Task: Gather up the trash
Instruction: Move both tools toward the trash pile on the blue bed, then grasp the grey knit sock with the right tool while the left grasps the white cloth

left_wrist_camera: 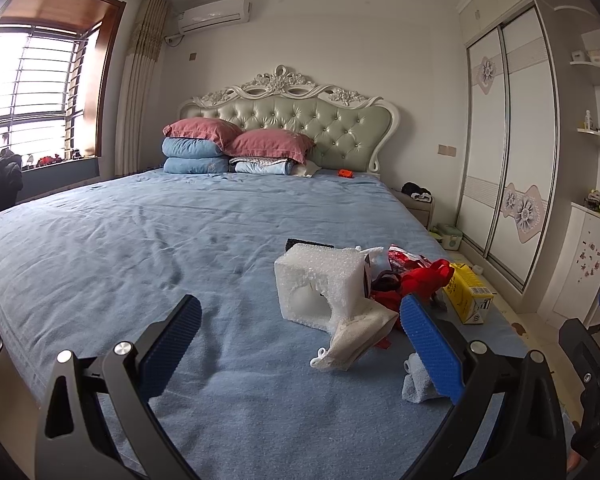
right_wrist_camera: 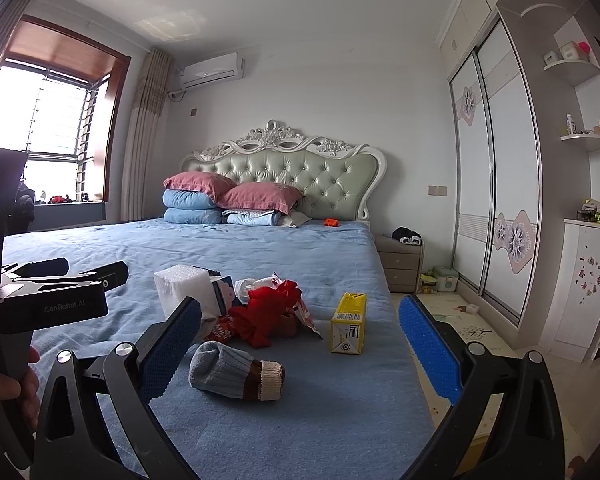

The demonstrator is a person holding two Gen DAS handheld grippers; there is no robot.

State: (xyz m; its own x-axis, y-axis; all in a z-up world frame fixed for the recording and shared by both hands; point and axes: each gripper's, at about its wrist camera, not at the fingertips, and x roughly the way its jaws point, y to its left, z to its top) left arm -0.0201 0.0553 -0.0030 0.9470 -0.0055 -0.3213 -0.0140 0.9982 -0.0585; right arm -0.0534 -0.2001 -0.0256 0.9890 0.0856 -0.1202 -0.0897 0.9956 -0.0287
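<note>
A pile of trash lies on the blue bed near its right edge. A white foam block stands at the pile's left, with red crumpled wrappers behind it and a yellow carton upright to the right. A cream sock lies in front of the foam. My left gripper is open, just short of the pile. My right gripper is open too, above a grey and brown sock. The right wrist view also holds the foam block, the red wrappers and the yellow carton.
Pillows and folded quilts are stacked at the tufted headboard. A small orange object lies near them. A nightstand and a sliding wardrobe stand right of the bed. A window is on the left. A hand holds the left gripper.
</note>
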